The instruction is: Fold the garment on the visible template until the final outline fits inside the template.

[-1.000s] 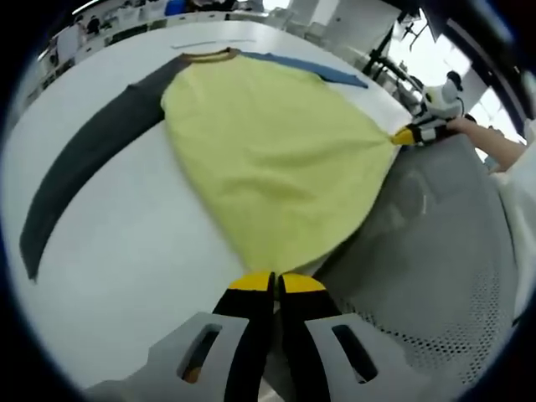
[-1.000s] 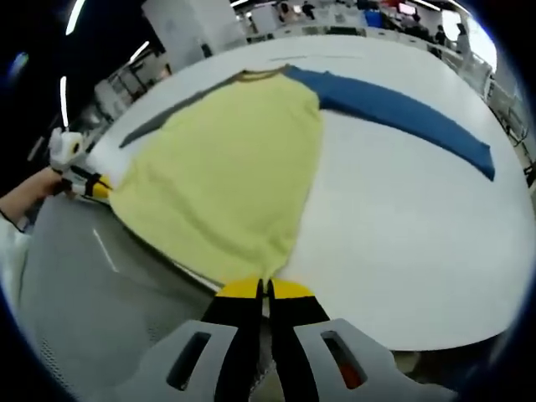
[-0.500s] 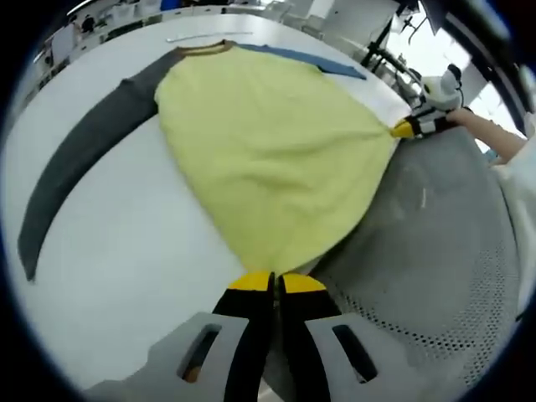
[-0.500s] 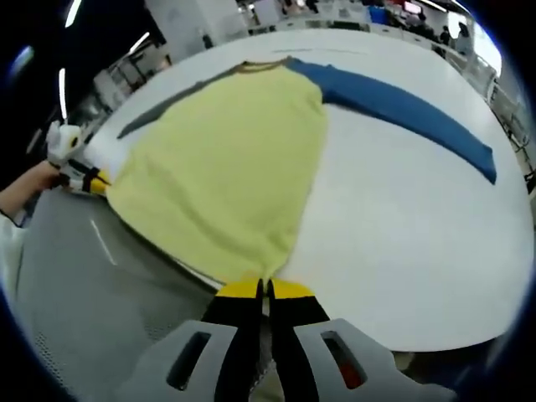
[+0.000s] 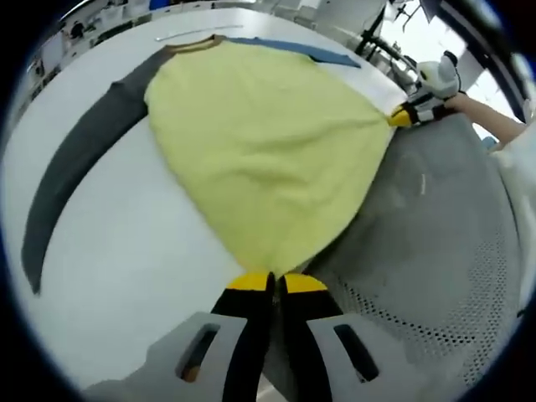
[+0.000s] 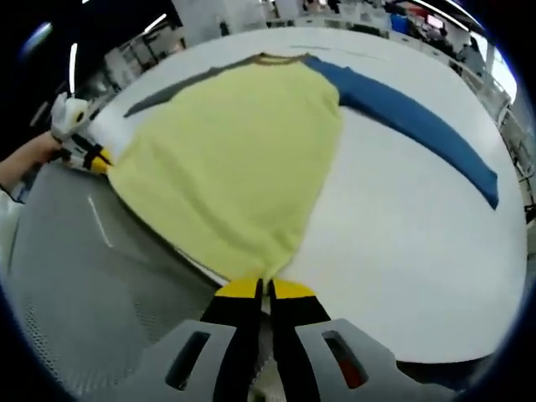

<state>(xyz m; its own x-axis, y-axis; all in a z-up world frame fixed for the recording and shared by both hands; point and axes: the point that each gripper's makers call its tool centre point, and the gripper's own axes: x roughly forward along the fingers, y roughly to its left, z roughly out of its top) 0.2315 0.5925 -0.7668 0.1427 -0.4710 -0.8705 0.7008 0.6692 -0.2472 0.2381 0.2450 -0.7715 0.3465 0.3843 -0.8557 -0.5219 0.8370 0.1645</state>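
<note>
Both grippers are clamped on the hem of the yellow knit shirt (image 5: 268,142): the left gripper (image 5: 275,283) has its yellow-tipped black jaws pressed together on the near left hem corner, and the right gripper (image 6: 262,290) pinches the near right corner the same way, so the hem is stretched between them just past the near edge of the white table (image 5: 109,251). In the left gripper view the right gripper also appears at the far right, at the drawn-out tip of the cloth. The shirt's body lies flat on the table, its brown-trimmed collar (image 6: 280,59) at the far end, the dark grey left sleeve (image 5: 71,167) and the blue right sleeve (image 6: 414,121) spread outward. A grey perforated mesh chair back (image 6: 75,276) sits below the near edge. The step in hand appears to be lifting the hem to fold it toward the collar; doing it well probably means raising both corners evenly, keeping the hem taut, and laying it down square so no creases form. The fabric looks soft, matte and pliant, draping into a smooth fan. No template outline can be made out.
</note>
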